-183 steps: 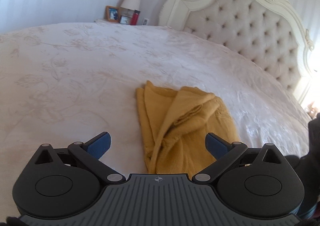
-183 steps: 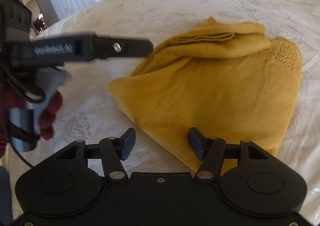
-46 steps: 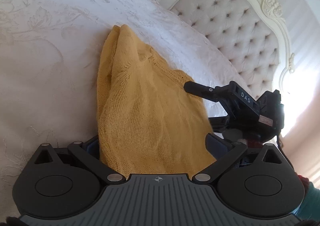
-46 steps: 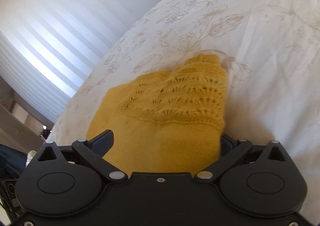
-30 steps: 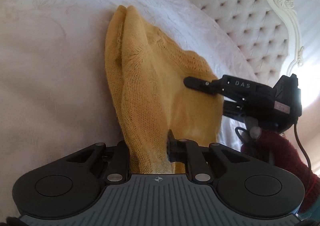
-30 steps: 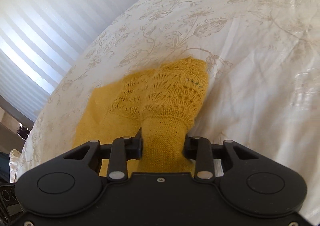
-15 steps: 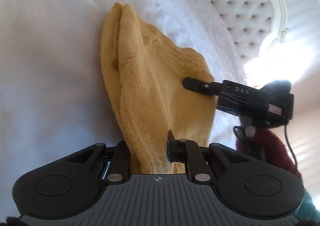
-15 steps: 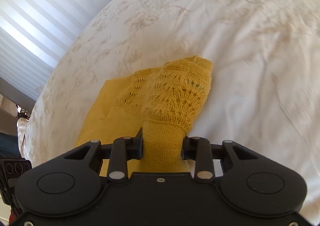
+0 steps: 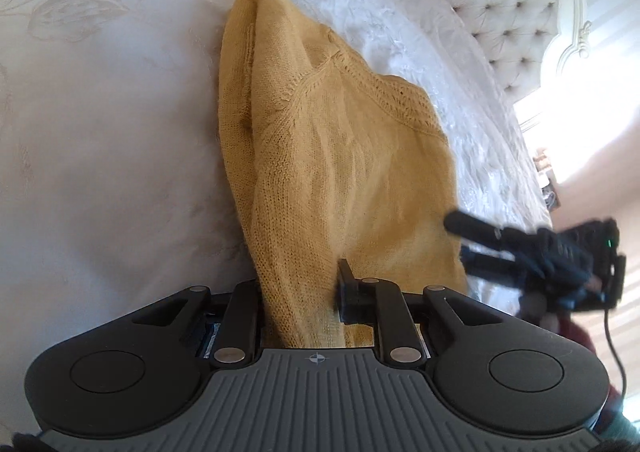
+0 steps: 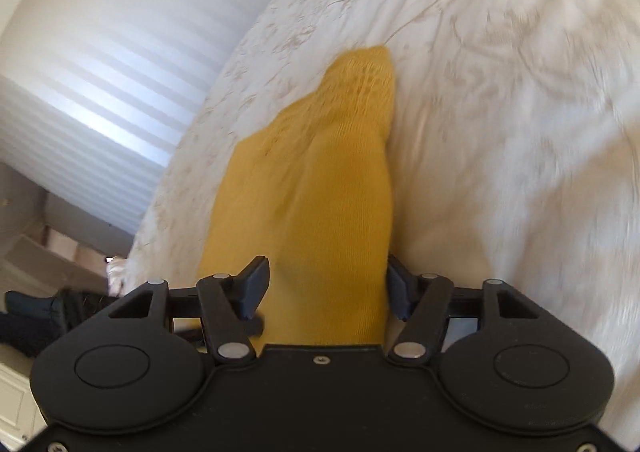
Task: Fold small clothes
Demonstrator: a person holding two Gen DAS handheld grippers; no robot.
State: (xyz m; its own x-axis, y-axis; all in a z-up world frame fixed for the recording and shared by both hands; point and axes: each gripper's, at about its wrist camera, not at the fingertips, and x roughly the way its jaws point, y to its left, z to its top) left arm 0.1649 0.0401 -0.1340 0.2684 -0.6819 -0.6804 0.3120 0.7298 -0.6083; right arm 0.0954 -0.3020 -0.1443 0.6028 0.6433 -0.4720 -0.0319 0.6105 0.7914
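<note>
White bedspread [image 9: 100, 172], yellow sweater [image 9: 340, 156] lengthwise away from both tongs — left tongs [image 9: 300, 292] pinching it, right tongs [image 10: 326, 288] just opening around it

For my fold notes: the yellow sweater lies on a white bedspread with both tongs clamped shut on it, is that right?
Not quite. Only the left tongs are shut on the sweater. The right wrist view shows the right tongs open, having just been opening, with the knit between them but not pinched. The white bedspread is correct.

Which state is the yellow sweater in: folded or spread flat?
Folded: the yellow sweater lies doubled in layers on the bedspread.
</note>
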